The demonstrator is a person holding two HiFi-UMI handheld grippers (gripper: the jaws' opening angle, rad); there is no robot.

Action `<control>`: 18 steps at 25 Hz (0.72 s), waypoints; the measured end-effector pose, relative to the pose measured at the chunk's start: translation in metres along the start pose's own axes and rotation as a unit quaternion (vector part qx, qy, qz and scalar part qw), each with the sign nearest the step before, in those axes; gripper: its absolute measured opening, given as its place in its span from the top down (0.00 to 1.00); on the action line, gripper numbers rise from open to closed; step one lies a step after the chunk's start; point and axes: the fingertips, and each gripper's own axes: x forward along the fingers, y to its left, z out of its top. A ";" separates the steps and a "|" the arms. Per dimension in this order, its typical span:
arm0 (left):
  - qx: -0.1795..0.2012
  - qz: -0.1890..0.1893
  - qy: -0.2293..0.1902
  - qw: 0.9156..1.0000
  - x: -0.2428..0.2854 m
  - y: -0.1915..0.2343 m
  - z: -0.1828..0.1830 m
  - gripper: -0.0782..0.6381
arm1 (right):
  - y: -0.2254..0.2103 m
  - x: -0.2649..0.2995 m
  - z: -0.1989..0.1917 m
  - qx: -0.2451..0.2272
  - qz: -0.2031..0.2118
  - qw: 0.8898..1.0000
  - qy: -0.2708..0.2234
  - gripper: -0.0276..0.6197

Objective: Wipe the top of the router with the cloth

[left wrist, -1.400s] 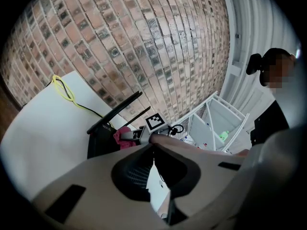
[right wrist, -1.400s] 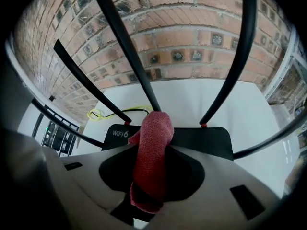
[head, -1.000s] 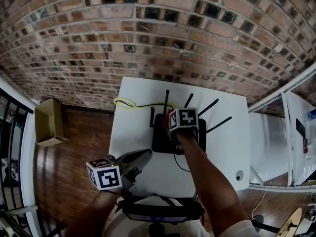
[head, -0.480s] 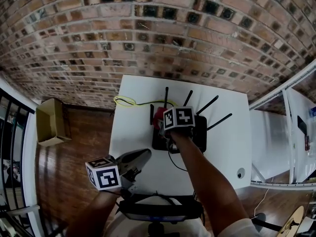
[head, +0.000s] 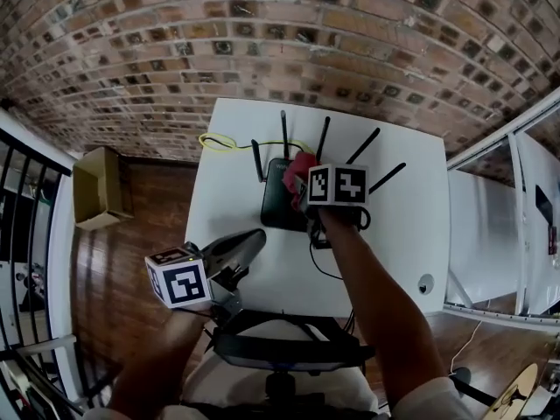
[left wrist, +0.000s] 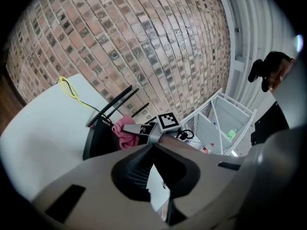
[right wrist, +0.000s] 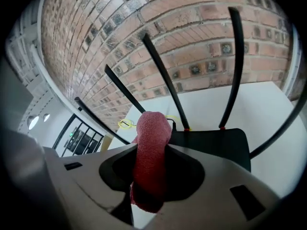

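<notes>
Right tongs have come up a little since a moment ago, and the pink cloth came up with them. These tongs squeeze the cloth tight, and it hangs down between them. It is over the back part of the black router, near the thin antennas. I cannot tell if it touches the top. The router sits on the white table. Left tongs are pressed together with nothing in them, over the table's front left part. A yellow cable lies behind the router.
</notes>
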 end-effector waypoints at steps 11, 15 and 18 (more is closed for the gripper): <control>0.005 0.046 -0.004 0.999 0.032 -0.033 -0.050 0.86 | -0.072 -0.075 -0.040 -0.054 -0.022 0.998 -0.012 0.74; 0.010 0.057 -0.009 0.998 0.031 -0.038 -0.060 0.86 | -0.085 -0.090 -0.053 -0.072 -0.023 0.997 -0.015 0.74; 0.012 0.065 -0.007 0.998 0.028 -0.039 -0.066 0.86 | -0.095 -0.100 -0.063 -0.084 -0.036 0.996 -0.012 0.74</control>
